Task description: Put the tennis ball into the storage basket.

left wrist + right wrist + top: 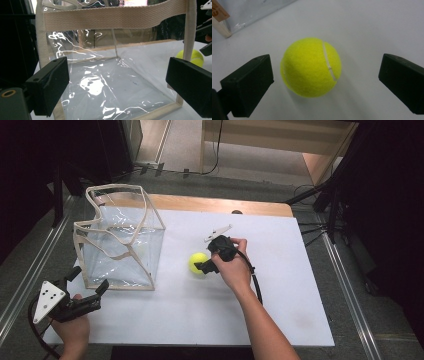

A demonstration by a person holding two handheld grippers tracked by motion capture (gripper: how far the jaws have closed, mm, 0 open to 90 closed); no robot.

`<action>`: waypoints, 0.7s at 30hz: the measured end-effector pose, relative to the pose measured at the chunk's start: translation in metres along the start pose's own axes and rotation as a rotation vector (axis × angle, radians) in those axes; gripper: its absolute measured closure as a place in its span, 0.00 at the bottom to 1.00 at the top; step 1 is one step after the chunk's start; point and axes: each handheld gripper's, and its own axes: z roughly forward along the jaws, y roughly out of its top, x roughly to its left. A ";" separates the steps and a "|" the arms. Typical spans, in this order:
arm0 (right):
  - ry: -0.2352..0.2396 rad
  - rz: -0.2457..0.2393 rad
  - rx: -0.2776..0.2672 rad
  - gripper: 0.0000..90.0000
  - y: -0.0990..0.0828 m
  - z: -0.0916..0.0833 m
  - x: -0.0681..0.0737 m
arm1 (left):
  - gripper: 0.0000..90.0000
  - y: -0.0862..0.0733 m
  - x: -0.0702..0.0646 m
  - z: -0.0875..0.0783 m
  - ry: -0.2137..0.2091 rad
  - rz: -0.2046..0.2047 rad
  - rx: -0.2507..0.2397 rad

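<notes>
A yellow tennis ball [198, 262] lies on the white table top [280, 290] near its middle. My right gripper [203, 260] is over the ball from the right, open. In the right gripper view the ball [311, 67] sits between the two spread jaws without touching either. A clear plastic bag with beige webbing trim [120, 242] stands upright and open-topped at the left. My left gripper [90, 281] is open at the table's front left, just short of the bag's near bottom edge. In the left gripper view the bag [112, 75] is straight ahead and the ball [193, 57] is past its right edge.
A wooden strip [220, 204] runs along the table's far edge. Metal rails [30, 270] flank the table on both sides. Dark stands and cables [320, 200] are at the back right. The bag's corner [222, 25] shows at the upper left of the right gripper view.
</notes>
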 end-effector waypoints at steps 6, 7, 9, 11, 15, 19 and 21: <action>-0.003 -0.003 0.047 0.06 0.002 0.009 0.000 | 0.06 0.000 0.000 0.000 0.001 0.000 0.001; 0.002 -0.004 0.045 0.06 0.003 0.010 -0.001 | 0.06 0.000 0.000 0.000 0.002 0.000 0.000; 0.016 0.012 0.058 0.06 0.004 0.011 0.001 | 0.06 0.000 0.000 0.000 0.002 -0.002 -0.001; 0.026 0.002 0.069 0.06 0.006 0.013 0.001 | 0.06 0.000 0.000 0.000 0.001 -0.002 -0.002; 0.049 -0.013 0.093 0.06 0.008 0.017 0.000 | 0.06 0.000 0.000 0.000 0.000 -0.002 -0.002; 0.077 -0.002 0.114 0.06 0.010 0.021 0.001 | 0.06 0.000 0.000 0.000 0.001 -0.002 -0.002; 0.085 0.001 0.141 0.06 0.011 0.025 0.001 | 0.06 0.000 0.000 0.000 0.001 -0.002 -0.002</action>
